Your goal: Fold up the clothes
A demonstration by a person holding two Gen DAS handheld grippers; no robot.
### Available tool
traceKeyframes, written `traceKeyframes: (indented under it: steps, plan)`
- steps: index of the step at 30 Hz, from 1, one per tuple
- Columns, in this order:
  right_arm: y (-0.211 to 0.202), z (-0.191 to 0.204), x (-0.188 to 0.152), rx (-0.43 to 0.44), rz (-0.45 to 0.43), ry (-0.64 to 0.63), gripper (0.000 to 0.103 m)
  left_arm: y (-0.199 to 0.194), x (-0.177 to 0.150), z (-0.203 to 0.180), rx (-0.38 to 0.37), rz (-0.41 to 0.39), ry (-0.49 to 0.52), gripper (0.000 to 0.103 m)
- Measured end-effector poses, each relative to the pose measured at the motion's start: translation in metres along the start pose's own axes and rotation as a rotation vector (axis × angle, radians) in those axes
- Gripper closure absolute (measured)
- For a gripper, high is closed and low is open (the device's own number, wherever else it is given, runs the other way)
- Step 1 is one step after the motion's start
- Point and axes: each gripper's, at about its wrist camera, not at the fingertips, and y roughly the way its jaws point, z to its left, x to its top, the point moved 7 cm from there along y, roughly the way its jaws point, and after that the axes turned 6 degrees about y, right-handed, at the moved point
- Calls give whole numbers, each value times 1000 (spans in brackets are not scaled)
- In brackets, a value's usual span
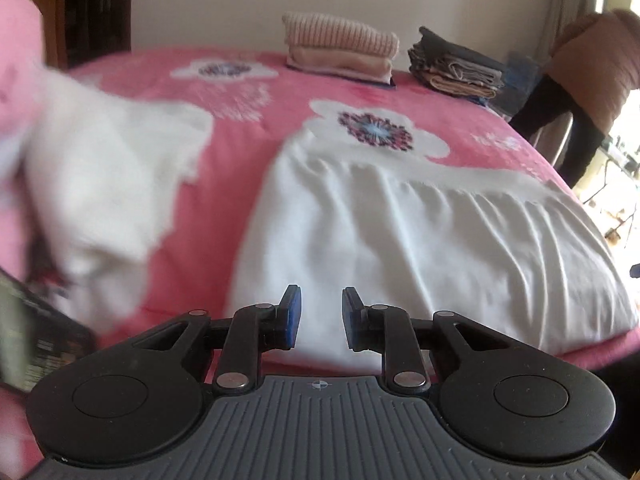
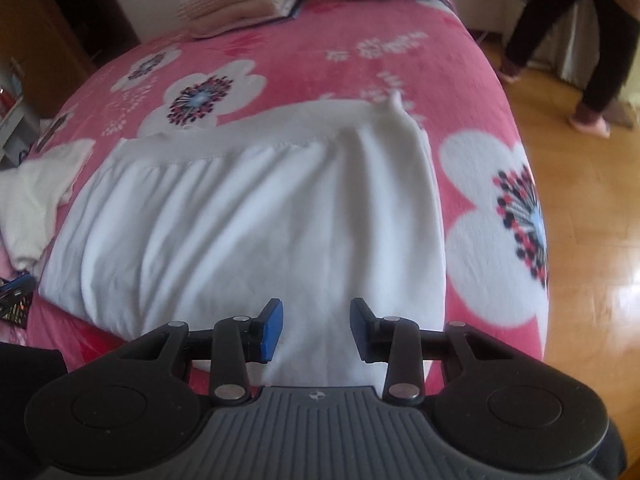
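Observation:
A white garment (image 1: 408,236) with a gathered waistband lies folded flat on the pink flowered bedspread (image 1: 248,128); the right wrist view shows it (image 2: 256,224) too. My left gripper (image 1: 321,312) hovers over its near edge, jaws apart, nothing between the blue pads. My right gripper (image 2: 316,330) is also above the garment's near edge, open and empty. A second white garment (image 1: 104,184) lies crumpled and blurred to the left, seen small in the right wrist view (image 2: 36,204).
Two folded stacks sit at the bed's far side: a beige knit pile (image 1: 340,48) and a dark pile (image 1: 456,68). A person's legs (image 2: 560,40) stand on the wooden floor (image 2: 580,200) right of the bed. A dark printed object (image 1: 36,344) lies at the near left.

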Motion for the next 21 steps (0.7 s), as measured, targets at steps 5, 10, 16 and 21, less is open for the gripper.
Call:
traceKeyframes:
  steps: [5,10,16,21]
  plan:
    - [-3,0,-1,-11,-8,-4,67,27,-17,14,-8,59,-165,82]
    - [0,-6,-8,-34,1,20,67,24,-19,19,-35,46,-229,82]
    - [6,2,-8,-38,-10,15,68,21,-19,19,-36,49,-240,82]
    - [2,3,-7,-40,-35,5,68,24,-17,18,-31,50,-238,81]
